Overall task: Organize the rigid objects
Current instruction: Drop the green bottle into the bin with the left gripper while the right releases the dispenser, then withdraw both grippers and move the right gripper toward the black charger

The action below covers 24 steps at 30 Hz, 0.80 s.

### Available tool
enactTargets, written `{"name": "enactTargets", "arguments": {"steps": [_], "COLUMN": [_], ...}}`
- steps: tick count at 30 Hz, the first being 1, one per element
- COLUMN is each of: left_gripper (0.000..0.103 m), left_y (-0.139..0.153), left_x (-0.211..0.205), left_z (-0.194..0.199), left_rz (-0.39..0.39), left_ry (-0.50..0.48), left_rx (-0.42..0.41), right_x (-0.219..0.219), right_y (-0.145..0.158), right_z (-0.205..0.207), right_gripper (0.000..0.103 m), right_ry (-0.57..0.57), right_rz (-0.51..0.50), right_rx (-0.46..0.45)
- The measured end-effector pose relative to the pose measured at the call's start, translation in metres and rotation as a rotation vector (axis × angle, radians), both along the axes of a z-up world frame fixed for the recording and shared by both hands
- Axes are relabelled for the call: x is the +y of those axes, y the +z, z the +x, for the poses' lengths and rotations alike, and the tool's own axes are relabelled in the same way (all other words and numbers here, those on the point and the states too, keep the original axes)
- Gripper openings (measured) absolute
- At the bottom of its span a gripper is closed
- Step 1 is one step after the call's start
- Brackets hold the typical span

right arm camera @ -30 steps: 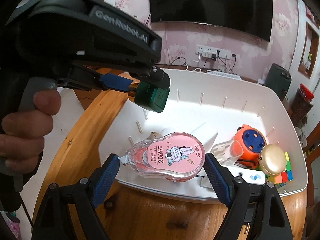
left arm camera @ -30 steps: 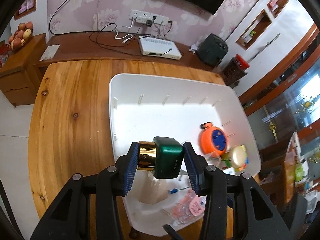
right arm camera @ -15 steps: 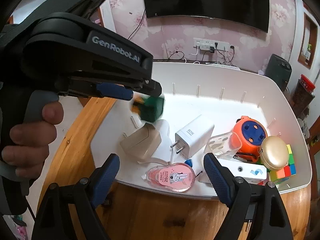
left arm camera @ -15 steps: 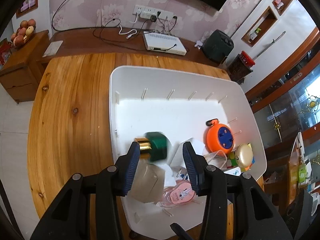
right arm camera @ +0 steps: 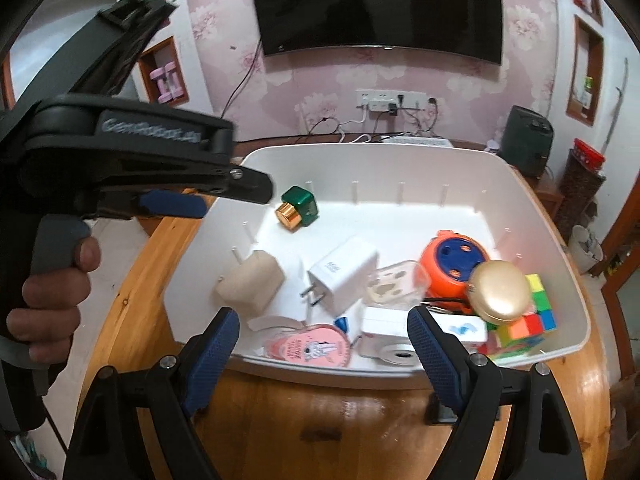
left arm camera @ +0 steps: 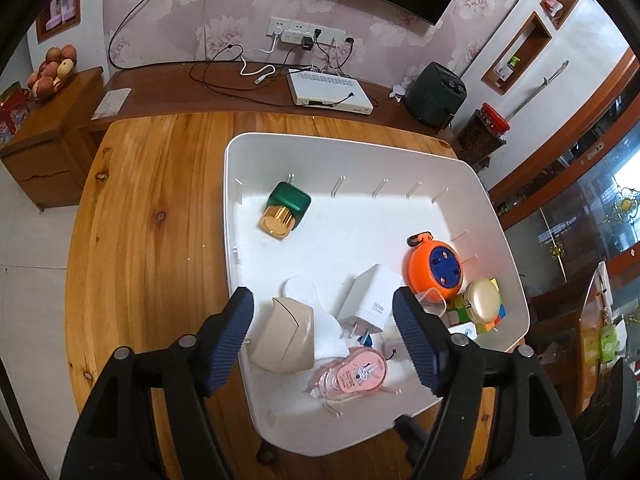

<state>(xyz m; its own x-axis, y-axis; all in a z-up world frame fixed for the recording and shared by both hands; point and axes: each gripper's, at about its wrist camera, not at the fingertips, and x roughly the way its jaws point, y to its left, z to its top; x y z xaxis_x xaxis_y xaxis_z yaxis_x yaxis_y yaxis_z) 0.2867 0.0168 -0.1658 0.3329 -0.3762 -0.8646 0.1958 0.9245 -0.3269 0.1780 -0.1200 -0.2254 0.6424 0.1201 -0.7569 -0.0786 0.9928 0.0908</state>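
Bin [left arm camera: 472,176] (white) with green bottle [left arm camera: 285,208]

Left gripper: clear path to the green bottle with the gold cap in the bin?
Probably yes. The left gripper is open and empty above the white bin, and the green bottle lies alone near the far-left corner with nothing on it.

Both grippers, left gripper [left arm camera: 324,336] & right gripper [right arm camera: 322,354]: black plastic frames w/ silver screws, ribbed blue finger pads [right arm camera: 212,356], blurred white lettering, grey handle in bare-skinned left hand [right arm camera: 52,304].
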Motion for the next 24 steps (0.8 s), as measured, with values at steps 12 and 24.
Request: {"name": "enactTargets", "arguments": {"steps": [12, 24], "left_gripper": [0.081, 0.082], "left_y": [0.019, 0.012], "left_x": [0.0, -0.01], "left_z": [-0.039, -0.076], "left_rz": [0.035, 0.056], "left_ry": [0.025, -0.005], "left_rx": [-0.128, -0.132], "right_x": [-0.016, -0.034], "right_y": [0.006, -0.003], "right_z": [-0.029, -0.045], "right_gripper": [0.087, 0.087], "right_ry": [-0.057, -0.118], "right_rz": [-0.017, -0.056], "right_rx": [-0.05, -0.055]}}
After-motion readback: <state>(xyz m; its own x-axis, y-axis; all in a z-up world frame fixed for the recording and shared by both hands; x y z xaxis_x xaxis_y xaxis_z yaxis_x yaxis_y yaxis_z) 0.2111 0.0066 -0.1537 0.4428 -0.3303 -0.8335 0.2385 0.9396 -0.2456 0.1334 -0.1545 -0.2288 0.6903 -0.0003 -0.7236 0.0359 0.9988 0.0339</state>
